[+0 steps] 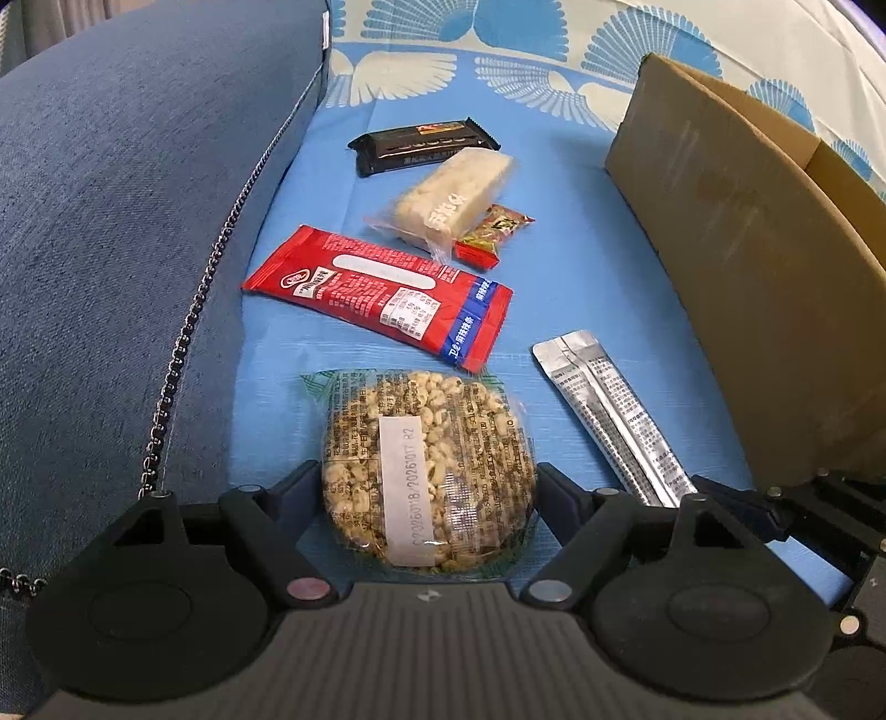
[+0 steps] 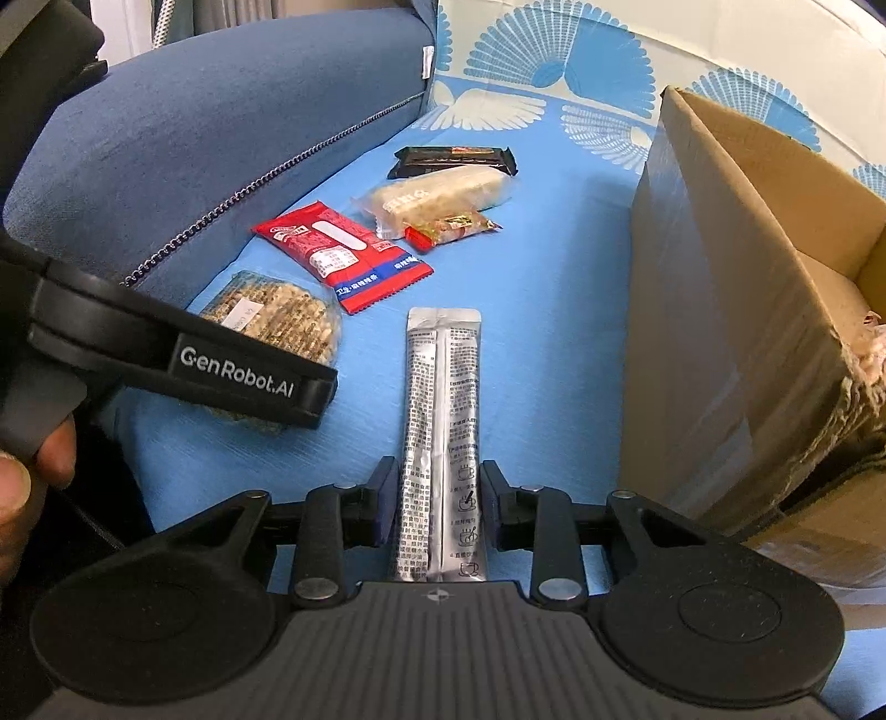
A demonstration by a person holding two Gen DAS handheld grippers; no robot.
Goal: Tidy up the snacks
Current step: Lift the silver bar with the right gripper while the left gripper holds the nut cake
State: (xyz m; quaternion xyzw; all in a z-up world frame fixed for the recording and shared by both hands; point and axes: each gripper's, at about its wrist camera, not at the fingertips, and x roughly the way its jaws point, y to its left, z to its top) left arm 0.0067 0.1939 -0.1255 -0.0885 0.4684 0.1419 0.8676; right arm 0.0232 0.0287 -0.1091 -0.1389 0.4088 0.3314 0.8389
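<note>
Snacks lie on a blue sheet (image 1: 570, 288). My left gripper (image 1: 429, 487) is shut on a round puffed-grain cake (image 1: 426, 471) in clear wrap, a finger on each side. My right gripper (image 2: 440, 498) is shut on a silver stick sachet (image 2: 443, 432), which also shows in the left wrist view (image 1: 614, 415). Farther off lie a red packet (image 1: 382, 293), a pale rice bar (image 1: 454, 199), a small red-gold candy (image 1: 493, 232) and a black bar (image 1: 426, 144). The grain cake also shows in the right wrist view (image 2: 277, 315), partly hidden by the left gripper's body.
An open cardboard box (image 2: 736, 310) stands on the right, close to the right gripper; it also shows in the left wrist view (image 1: 747, 266). A dark blue cushion (image 1: 127, 221) with a zipper borders the left. A patterned sheet (image 1: 526, 50) lies at the back.
</note>
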